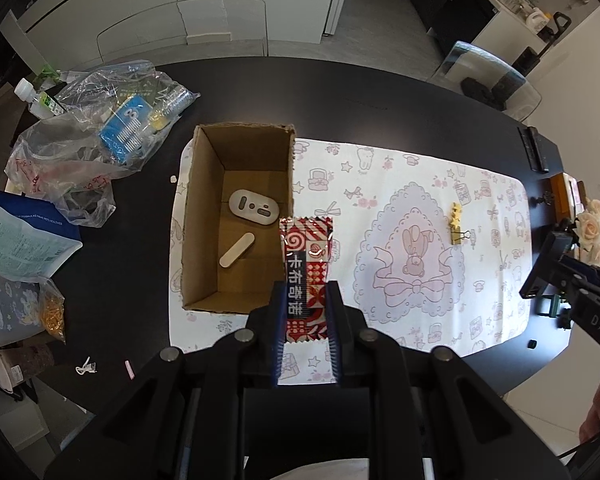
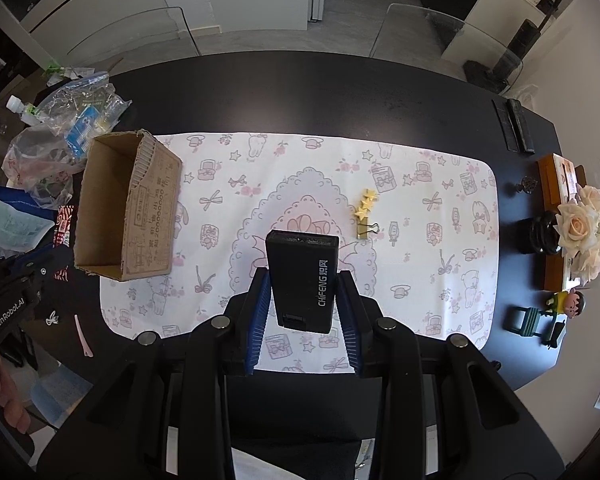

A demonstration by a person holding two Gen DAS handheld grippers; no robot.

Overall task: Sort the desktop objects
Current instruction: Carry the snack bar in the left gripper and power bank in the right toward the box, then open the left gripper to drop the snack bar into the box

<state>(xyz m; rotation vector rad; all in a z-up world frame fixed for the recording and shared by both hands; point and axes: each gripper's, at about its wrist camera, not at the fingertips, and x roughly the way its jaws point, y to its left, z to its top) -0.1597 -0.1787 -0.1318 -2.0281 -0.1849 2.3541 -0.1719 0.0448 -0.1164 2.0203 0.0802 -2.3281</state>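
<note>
My left gripper (image 1: 306,292) is shut on a red, white and black snack packet (image 1: 307,264), held above the right wall of an open cardboard box (image 1: 198,216). The box holds a white mouse (image 1: 252,204) and a small white stick (image 1: 237,250). My right gripper (image 2: 303,280) is shut on a black CHIFENG device (image 2: 302,280), held above the patterned mat (image 2: 420,240). A gold binder clip with yellow stars (image 2: 366,214) lies on the mat; it also shows in the left wrist view (image 1: 457,224). The box shows in the right wrist view (image 2: 128,204).
Plastic bags with packets (image 1: 100,140) lie left of the box. A printed pouch (image 1: 16,236) sits at the left edge. Flowers (image 2: 584,228), a wooden box (image 2: 556,196) and small figurines (image 2: 548,316) stand at the right end. Black bars (image 2: 514,124) lie far right.
</note>
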